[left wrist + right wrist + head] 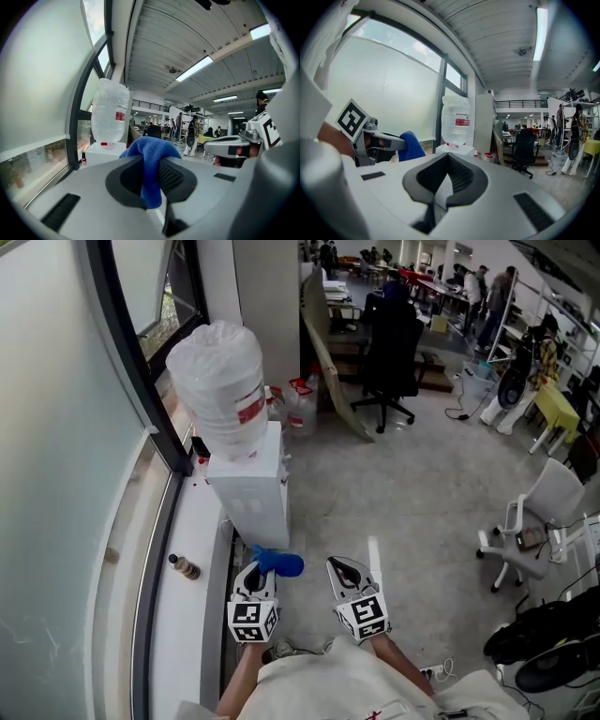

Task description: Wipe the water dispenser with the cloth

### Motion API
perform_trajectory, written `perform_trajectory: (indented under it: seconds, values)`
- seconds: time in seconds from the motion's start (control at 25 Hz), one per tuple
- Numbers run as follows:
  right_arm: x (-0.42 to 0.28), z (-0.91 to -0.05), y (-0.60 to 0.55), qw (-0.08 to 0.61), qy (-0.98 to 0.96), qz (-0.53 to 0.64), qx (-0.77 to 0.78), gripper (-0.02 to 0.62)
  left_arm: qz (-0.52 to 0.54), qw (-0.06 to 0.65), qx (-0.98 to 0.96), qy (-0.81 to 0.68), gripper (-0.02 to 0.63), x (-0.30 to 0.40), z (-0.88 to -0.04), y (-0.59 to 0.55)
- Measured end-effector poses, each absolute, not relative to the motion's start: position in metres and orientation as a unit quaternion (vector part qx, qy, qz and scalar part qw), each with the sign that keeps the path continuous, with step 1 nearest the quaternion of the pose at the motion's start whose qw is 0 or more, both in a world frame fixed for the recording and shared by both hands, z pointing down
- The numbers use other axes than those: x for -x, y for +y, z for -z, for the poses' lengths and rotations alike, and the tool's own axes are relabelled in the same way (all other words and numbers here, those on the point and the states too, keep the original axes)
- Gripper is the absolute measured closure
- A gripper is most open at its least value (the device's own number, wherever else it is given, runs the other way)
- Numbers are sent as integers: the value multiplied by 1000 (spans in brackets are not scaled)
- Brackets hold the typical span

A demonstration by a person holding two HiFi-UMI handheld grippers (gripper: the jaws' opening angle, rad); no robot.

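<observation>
One blue cloth (279, 563) pinched in the left gripper (252, 573), near the water dispenser (253, 495).
Left jaws are clamped on the cloth, its folds bulging past the tips. The white dispenser, with a plastic-wrapped water jug (221, 388) on top, stands at twelve o'clock against the window. The right gripper (349, 570) sits at three o'clock of the left, jaws pressed together on nothing. A small brown bottle (184, 566) rests on the sill at nine o'clock.

No legible text — red label (250, 411) on water bottle (220, 371) too blurred to read.
</observation>
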State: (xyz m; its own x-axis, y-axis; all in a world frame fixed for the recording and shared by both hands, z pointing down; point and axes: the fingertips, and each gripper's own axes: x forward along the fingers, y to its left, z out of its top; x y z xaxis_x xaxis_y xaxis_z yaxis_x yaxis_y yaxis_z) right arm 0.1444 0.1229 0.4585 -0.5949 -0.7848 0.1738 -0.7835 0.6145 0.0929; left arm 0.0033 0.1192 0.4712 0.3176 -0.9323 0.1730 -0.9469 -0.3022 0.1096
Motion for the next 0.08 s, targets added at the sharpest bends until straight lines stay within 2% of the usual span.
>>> perform_trajectory:
  seconds: [0.08]
  values:
    - [-142,-459,122,99,-893,3,-438,581,-39,96,-805,-584,556,-1,-471,118]
